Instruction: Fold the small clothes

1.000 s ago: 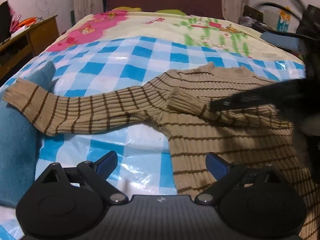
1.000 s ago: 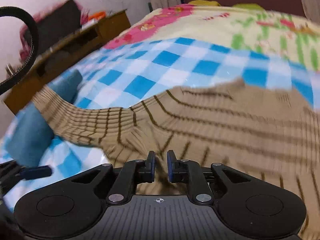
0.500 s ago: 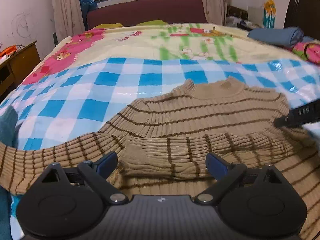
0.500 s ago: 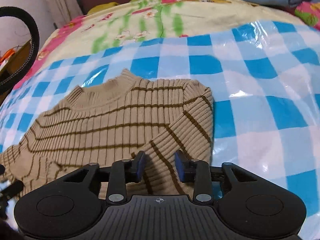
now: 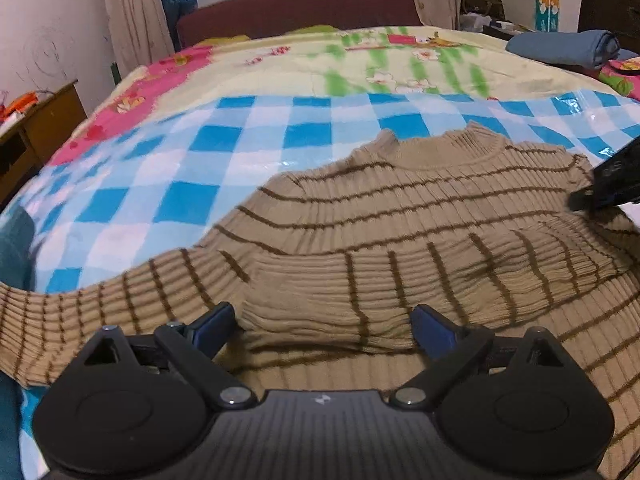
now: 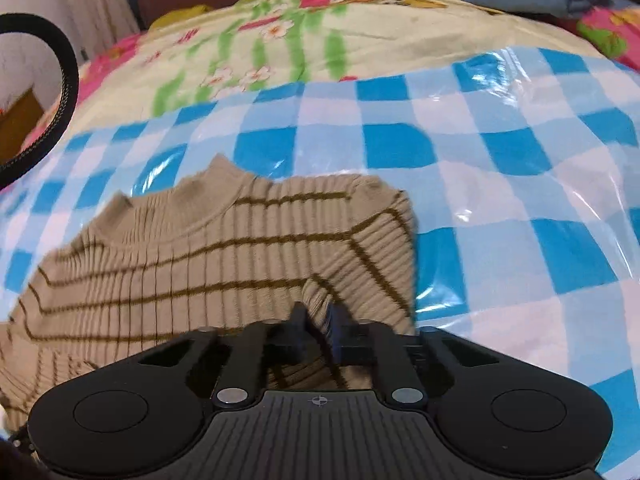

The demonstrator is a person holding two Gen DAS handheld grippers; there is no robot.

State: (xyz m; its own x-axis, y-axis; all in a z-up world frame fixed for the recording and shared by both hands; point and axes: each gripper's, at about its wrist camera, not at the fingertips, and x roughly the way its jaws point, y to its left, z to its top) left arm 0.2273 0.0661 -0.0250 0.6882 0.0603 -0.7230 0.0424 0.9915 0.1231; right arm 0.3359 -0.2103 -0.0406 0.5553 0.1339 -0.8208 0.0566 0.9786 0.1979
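Lying spread across the near part of the blue-and-white checked sheet [image 5: 208,148] on the bed is a tan ribbed sweater [image 5: 400,216] with thin brown stripes, its collar pointing toward the far headboard. One sleeve is folded across the chest, the other is trailing out to the left. The right gripper [image 6: 318,318] is pinching the fold of knit at the sweater's right shoulder edge; its jaws have just been closing, and they are sitting nearly together with the ribbed fabric squeezed between them. The left gripper [image 5: 322,320] is hovering low over the folded sleeve's cuff with its blue-padded jaws standing wide and nothing between the pads. A rolled blue cloth [image 5: 568,48] is lying far to the right.
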